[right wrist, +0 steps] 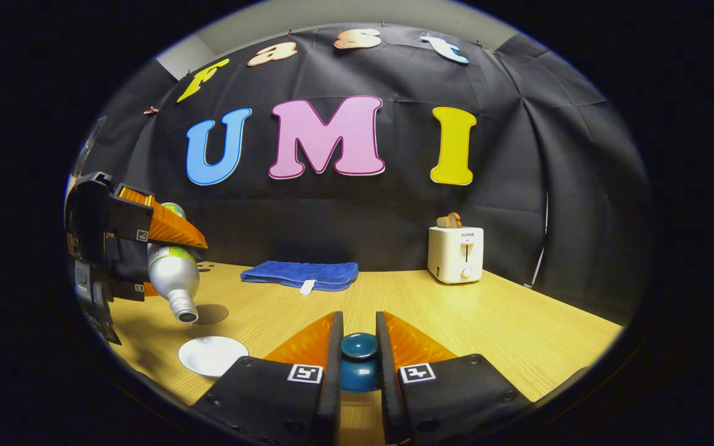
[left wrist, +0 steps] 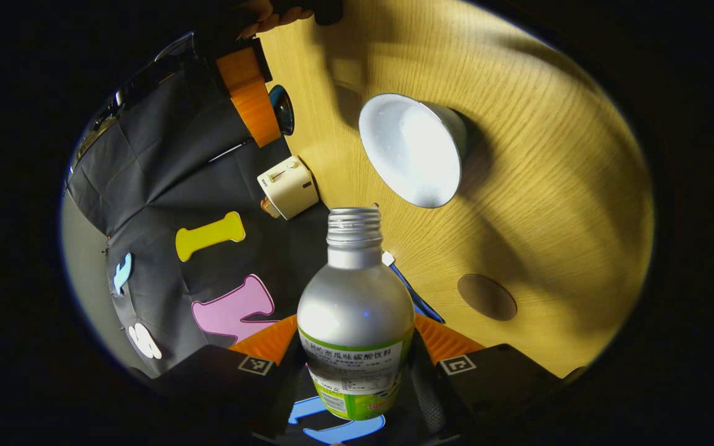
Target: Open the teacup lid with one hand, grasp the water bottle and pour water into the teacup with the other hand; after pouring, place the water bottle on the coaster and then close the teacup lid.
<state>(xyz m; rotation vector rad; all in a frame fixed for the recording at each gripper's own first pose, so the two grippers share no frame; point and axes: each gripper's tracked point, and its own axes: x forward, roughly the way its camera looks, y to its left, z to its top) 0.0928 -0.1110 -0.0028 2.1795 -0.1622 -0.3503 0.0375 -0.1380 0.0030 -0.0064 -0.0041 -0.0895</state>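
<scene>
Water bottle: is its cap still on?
No. In the left gripper view the water bottle shows bare neck threads and an open mouth, tilted toward the white teacup.

Silver water bottle (left wrist: 355,303) with green label, white teacup (left wrist: 411,150), dark teal lid (right wrist: 359,347), orange fingers (right wrist: 316,342)

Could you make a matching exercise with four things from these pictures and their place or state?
Things:
1. water bottle
2. teacup lid
3. teacup
4. blue towel

Places or states:
A. folded on the table near the wall
B. open, white inside
C. tilted, between the left gripper's fingers
D. between the right gripper's fingers

Pairs: 1-C, 2-D, 3-B, 4-A
</scene>
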